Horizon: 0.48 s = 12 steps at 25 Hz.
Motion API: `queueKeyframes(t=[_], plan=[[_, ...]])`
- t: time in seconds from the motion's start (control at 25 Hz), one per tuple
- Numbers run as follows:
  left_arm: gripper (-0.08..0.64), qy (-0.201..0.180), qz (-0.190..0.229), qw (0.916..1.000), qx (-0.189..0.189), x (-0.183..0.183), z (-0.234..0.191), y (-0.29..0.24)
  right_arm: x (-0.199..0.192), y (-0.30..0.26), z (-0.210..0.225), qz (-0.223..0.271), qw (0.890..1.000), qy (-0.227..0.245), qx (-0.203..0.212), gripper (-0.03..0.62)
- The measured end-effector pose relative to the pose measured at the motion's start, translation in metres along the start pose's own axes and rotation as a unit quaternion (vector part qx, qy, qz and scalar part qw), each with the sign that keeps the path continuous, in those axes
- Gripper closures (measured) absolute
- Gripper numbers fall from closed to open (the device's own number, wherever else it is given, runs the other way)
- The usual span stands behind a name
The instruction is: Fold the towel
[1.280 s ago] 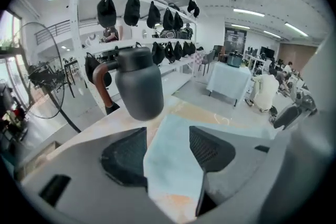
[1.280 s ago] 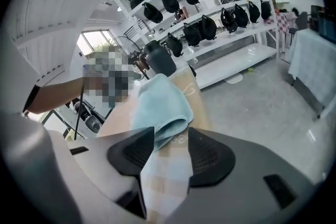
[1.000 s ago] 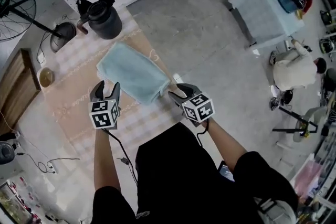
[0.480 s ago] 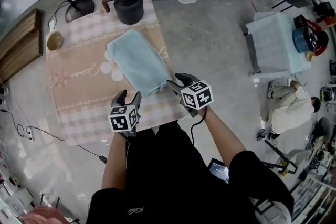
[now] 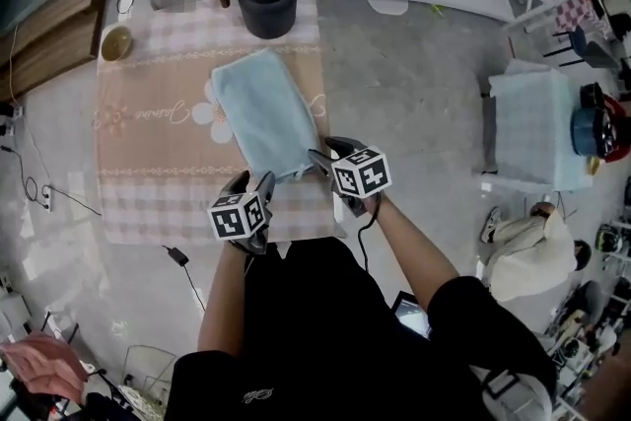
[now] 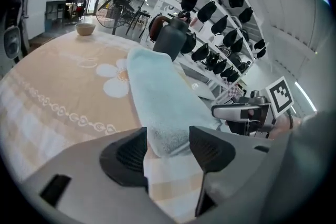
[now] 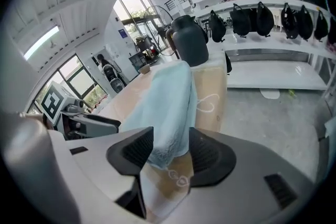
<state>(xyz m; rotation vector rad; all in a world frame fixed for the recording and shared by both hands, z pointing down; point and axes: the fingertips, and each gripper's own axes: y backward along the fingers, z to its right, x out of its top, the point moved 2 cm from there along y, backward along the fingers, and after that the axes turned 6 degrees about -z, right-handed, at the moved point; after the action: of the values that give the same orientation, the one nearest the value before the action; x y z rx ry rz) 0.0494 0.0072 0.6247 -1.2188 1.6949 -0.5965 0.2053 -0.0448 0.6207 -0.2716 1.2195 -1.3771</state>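
At the far left corner of the counter (image 5: 118, 212) we see a small bowl (image 5: 116, 41) on a beige and checked cloth (image 5: 158, 128) with a flower print. The cloth covers the whole top.

To the right of the bowl, along the counter's right side, the pale blue towel (image 5: 261, 113) lies flat. It is a long, narrow, already folded strip that runs from the far end towards us. A black jug (image 5: 268, 0) stands just beyond its far end, apart from it.

At the towel's near end we hold both claws, pointing down and away from us. The left claw (image 5: 252, 184) is at the near left corner. In its own view the left claw (image 6: 168, 139) has its jaws apart, with the towel (image 6: 157, 97) corner lying between the pads on the cloth. We see no pad pressing into it. The jug (image 6: 170, 39) and bowl (image 6: 85, 29) show beyond.

The right claw (image 5: 323, 156) is at the near right corner, by the counter's edge. Its view shows the right claw (image 7: 170, 147) with jaws apart and just been opening a little. The towel (image 7: 168, 102) corner sits between the pads, not pinched. The jug (image 7: 190, 42) stands behind, and the left claw (image 7: 79, 120) shows at the left of that view.

To the right of the counter is bare grey floor (image 5: 414, 94).
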Motion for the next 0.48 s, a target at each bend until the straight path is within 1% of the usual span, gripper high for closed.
queueKeyframes(t=[0.16,0.32,0.36,0.48], plan=[[0.325,0.025,0.006,0.9996,0.009,-0.006,-0.001,-0.007,-0.011,-0.014,0.002,-0.026,0.999,0.012,0.013,0.393],[0.325,0.022,0.005,0.9992,0.034,-0.012,-0.007,-0.01,-0.015,-0.024,0.003,-0.037,0.999,0.02,0.017,0.393],[0.325,0.027,0.006,0.9989,0.037,-0.014,-0.009,-0.009,-0.016,-0.026,0.002,-0.04,0.999,0.021,0.019,0.393],[0.325,0.047,0.005,0.9983,0.034,-0.019,-0.01,-0.009,-0.021,-0.029,0.002,-0.049,0.998,0.026,0.019,0.393]])
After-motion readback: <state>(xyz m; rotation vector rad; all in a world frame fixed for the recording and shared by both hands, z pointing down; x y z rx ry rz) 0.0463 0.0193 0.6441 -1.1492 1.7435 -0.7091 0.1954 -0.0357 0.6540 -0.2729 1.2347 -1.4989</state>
